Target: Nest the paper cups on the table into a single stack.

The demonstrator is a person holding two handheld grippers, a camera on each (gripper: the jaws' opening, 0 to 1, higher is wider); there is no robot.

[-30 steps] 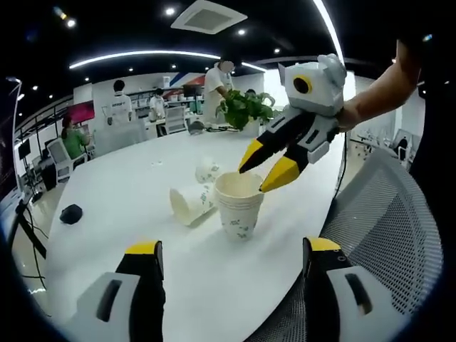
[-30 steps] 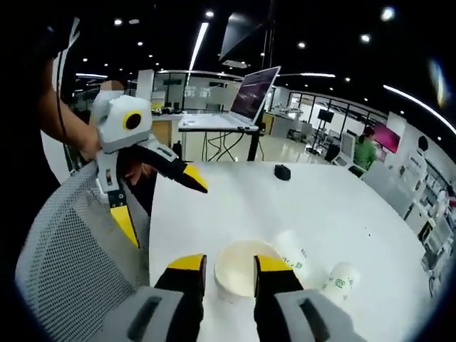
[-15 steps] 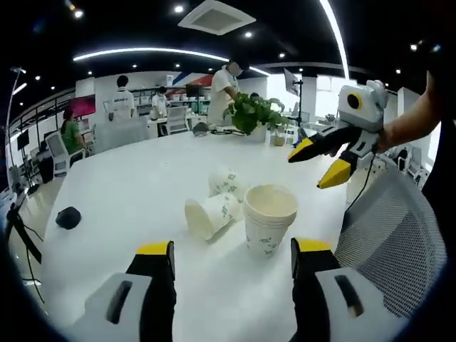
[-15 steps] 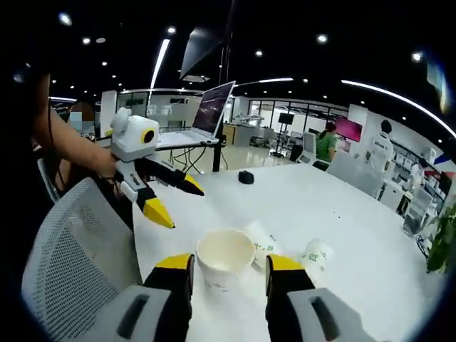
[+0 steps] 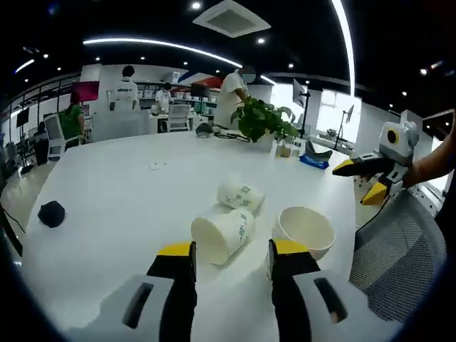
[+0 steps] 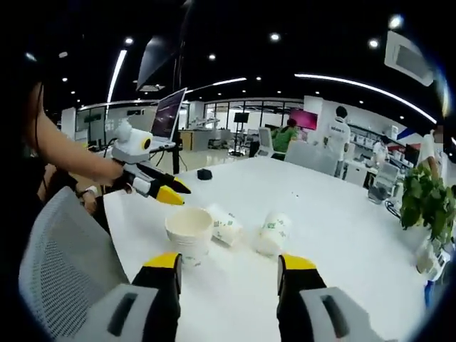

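A stack of white paper cups (image 5: 304, 229) stands upright on the white table (image 5: 114, 185). One single cup (image 5: 222, 234) lies on its side just beyond my left gripper (image 5: 231, 249), whose jaws are open and hold nothing. A second cup (image 5: 240, 194) lies farther back. In the right gripper view the stack (image 6: 189, 231) is left of centre, with both lying cups (image 6: 226, 225) (image 6: 272, 231) beside it. My right gripper (image 6: 231, 261) is open, empty and back from the cups. Each gripper shows in the other's view: the right gripper (image 5: 374, 171), the left gripper (image 6: 153, 187).
A grey mesh chair (image 6: 53, 263) stands at the table's near edge, by the stack. A small black object (image 5: 51, 212) lies on the table to the far left. A potted plant (image 5: 261, 121) sits at the back edge. People stand and sit in the background.
My right gripper has opened, let go of the stack's rim and pulled well back. My left gripper's jaws have narrowed and it has come closer to the nearer lying cup.
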